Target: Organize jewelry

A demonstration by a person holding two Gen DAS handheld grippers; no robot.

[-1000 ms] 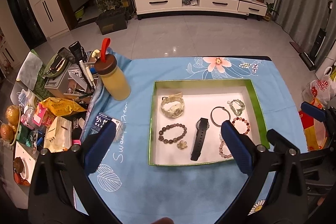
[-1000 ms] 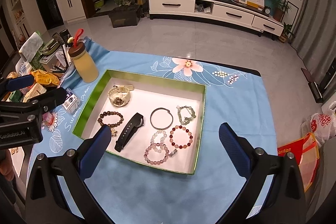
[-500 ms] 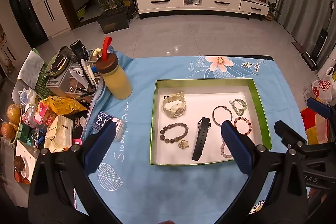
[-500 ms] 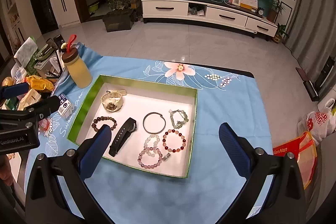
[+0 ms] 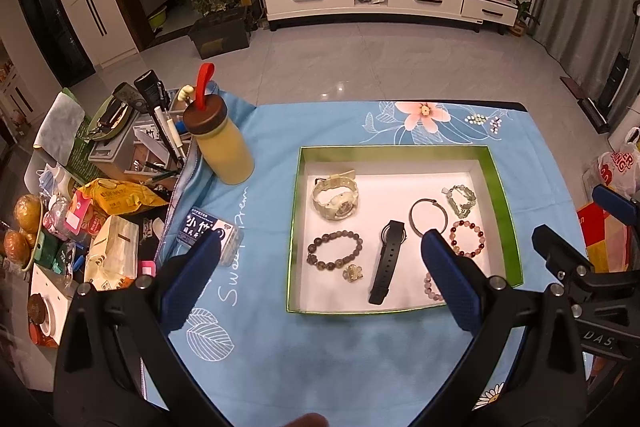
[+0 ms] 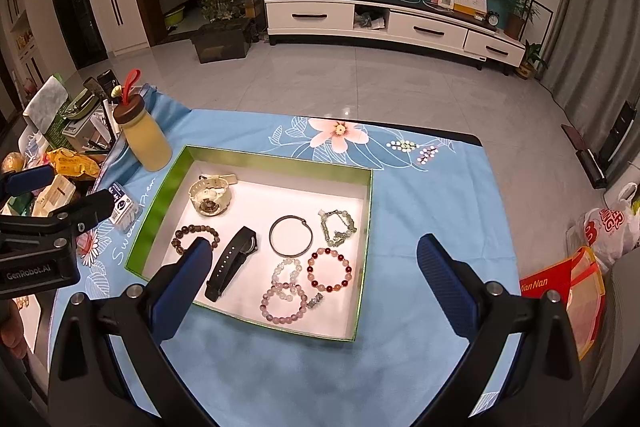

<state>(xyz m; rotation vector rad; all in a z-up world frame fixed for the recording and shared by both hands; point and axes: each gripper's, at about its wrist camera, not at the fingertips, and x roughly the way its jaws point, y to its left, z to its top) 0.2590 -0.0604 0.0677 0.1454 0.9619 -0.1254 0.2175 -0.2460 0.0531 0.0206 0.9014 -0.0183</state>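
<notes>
Both grippers, left [image 5: 320, 255] and right [image 6: 314, 261], hover with jaws wide and empty above the green tray [image 6: 160, 199] on the desk, where all visible jewelry already lies, apparently sorted.

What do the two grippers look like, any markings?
Both are alike: black frames with silver screws and blue textured pads. Left gripper reads "GenRobot.AI" in white on its side, seen in the right view; right gripper shows partial white "DAS" in the left view.
</notes>
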